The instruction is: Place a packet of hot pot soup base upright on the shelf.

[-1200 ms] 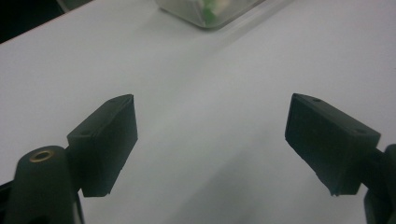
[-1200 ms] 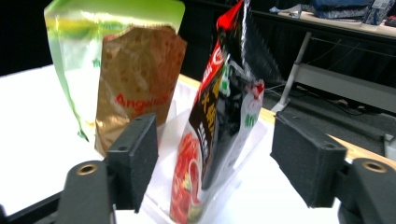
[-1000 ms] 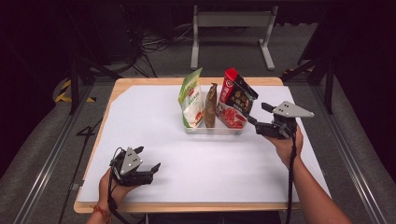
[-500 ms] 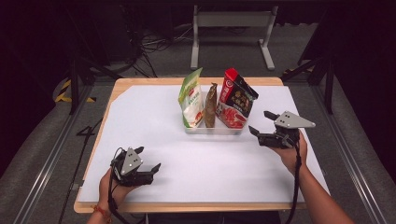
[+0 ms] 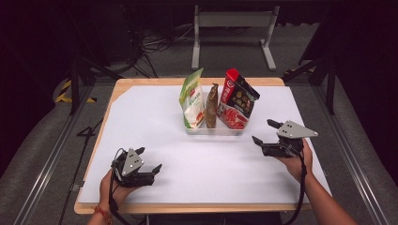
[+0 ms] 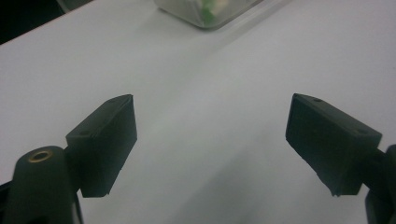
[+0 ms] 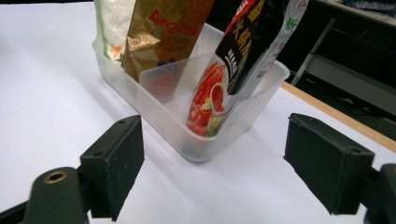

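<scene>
A clear plastic bin point(image 5: 213, 129) point(image 7: 187, 126) stands at the middle back of the white table sheet. Upright in it are a green-and-white pouch point(image 5: 192, 99), a brown-gold pouch point(image 5: 211, 106) point(image 7: 156, 35) and a red-and-black pouch point(image 5: 237, 100) point(image 7: 238, 60). My right gripper point(image 5: 265, 132) point(image 7: 212, 168) is open to the right of the bin, its jaws pointing at the bin's near corner, nothing between them. My left gripper point(image 5: 149, 160) point(image 6: 210, 149) is open near the front left, over bare sheet, with the bin's corner point(image 6: 205, 11) far ahead.
The wooden table edge point(image 5: 187, 208) frames the white sheet point(image 5: 141, 117). A metal stand point(image 5: 232, 28) and cables lie on the dark floor behind the table. Rails run along both sides.
My right gripper has drawn back from the bin, toward the right front, and dropped lower. The left gripper has stayed still.
</scene>
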{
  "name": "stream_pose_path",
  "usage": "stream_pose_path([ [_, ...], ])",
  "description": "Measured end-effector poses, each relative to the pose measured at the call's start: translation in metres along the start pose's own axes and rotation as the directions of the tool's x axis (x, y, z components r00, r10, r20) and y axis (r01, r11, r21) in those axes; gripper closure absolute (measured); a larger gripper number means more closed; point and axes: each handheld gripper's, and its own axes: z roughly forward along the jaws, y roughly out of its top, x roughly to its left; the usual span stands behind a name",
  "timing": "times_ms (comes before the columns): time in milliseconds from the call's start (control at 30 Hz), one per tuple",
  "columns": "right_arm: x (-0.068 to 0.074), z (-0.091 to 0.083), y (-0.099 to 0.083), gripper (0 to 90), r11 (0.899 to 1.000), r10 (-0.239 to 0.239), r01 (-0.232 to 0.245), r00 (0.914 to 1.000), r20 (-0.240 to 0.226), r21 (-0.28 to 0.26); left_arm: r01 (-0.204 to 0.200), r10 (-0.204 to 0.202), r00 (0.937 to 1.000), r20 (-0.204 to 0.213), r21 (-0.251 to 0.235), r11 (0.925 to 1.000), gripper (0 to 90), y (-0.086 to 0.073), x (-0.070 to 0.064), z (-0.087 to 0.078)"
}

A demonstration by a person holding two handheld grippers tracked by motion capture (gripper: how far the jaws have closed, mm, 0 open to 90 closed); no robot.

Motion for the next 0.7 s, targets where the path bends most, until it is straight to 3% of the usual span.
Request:
stream_pose_path([
  [700, 0.004, -0.021, -0.032, 19.1, 0.996, -0.047, 0.049, 0.9986, -0.024, 0.072, 0.003, -0.003, 1.0, -0.003, -0.001, 1.0, 17.1, 0.0, -0.001, 0.0],
])
